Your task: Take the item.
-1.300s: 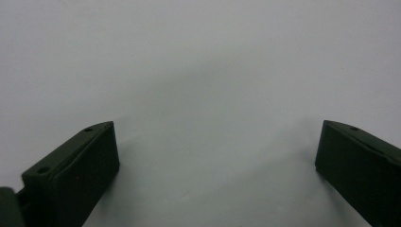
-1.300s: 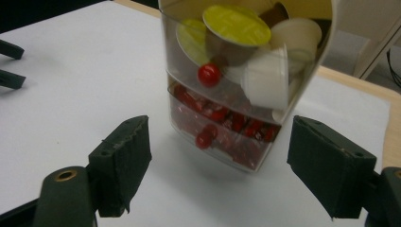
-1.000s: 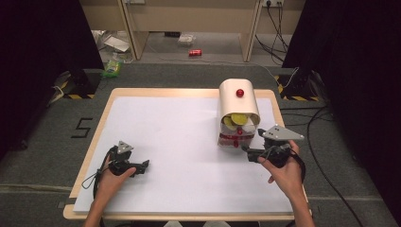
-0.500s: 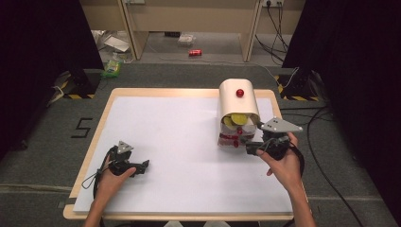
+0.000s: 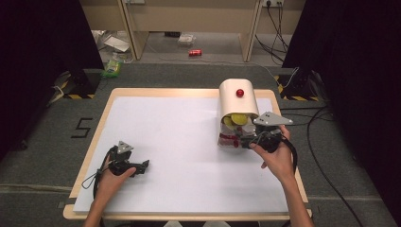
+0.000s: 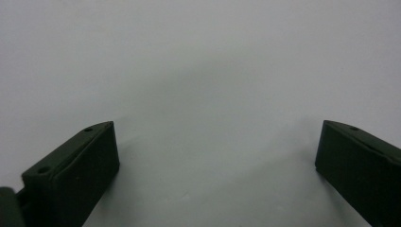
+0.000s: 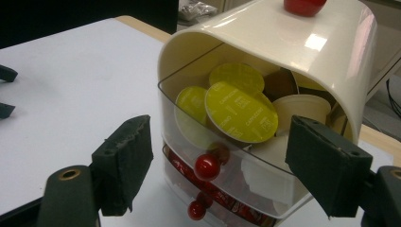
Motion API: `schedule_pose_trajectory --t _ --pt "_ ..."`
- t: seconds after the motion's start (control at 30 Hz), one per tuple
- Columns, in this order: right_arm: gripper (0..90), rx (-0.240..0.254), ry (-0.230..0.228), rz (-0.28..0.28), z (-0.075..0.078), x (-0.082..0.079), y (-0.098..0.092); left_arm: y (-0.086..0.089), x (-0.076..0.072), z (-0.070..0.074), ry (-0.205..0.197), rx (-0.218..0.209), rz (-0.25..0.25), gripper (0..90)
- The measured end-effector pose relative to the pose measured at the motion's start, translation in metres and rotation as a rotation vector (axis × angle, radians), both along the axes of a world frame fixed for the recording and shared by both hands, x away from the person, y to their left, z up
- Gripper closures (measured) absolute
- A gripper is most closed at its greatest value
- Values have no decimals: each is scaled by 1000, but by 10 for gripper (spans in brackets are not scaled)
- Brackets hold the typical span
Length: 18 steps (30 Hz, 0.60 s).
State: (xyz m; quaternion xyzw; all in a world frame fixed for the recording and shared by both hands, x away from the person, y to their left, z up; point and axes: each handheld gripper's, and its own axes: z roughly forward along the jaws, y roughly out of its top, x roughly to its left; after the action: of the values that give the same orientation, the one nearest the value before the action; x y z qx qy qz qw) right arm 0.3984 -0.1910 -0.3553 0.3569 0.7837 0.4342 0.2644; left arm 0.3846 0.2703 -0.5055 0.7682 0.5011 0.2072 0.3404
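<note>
**A:** Where does the capsule holder (image 5: 238,101) stand, and what does it contain?

**B:** I see it on the far right part of the white surface (image 5: 179,142), a cream, arch-roofed housing with a red knob (image 5: 240,92) on top. Its upper clear drawer (image 7: 222,142) faces me, pulled partly out of the housing. In it lie yellow-lidded capsules (image 7: 240,112) and a few pale ones. A second drawer below holds red capsules (image 7: 227,198). Each drawer front carries a small red ball knob (image 7: 207,166).

**A:** And my right claw?

**B:** My right claw (image 7: 217,175) sits just in front of the holder, pointing at the drawer fronts. Its jaws have just been closing, yet they stand apart, one on each side of the upper drawer's knob. The pads press on nothing. In the high view the right claw (image 5: 246,140) is right against the holder's near face.

**A:** The left claw?

**B:** My left claw (image 5: 142,165) rests well to the left of the holder, near the surface's front edge. Its jaws are spread wide, with only bare white surface between them.
</note>
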Motion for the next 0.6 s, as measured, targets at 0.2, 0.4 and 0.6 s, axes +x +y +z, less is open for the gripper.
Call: schedule_pose_trajectory --t 0.2,0.4,0.6 --pt "238 -16 13 8 -5 5 4 0 0 0 -1 0 0 0" --pt "233 -29 35 13 -11 11 8 0 0 0 0 0 0 0" --pt "242 -53 29 18 -11 10 9 0 0 0 -1 0 0 0"
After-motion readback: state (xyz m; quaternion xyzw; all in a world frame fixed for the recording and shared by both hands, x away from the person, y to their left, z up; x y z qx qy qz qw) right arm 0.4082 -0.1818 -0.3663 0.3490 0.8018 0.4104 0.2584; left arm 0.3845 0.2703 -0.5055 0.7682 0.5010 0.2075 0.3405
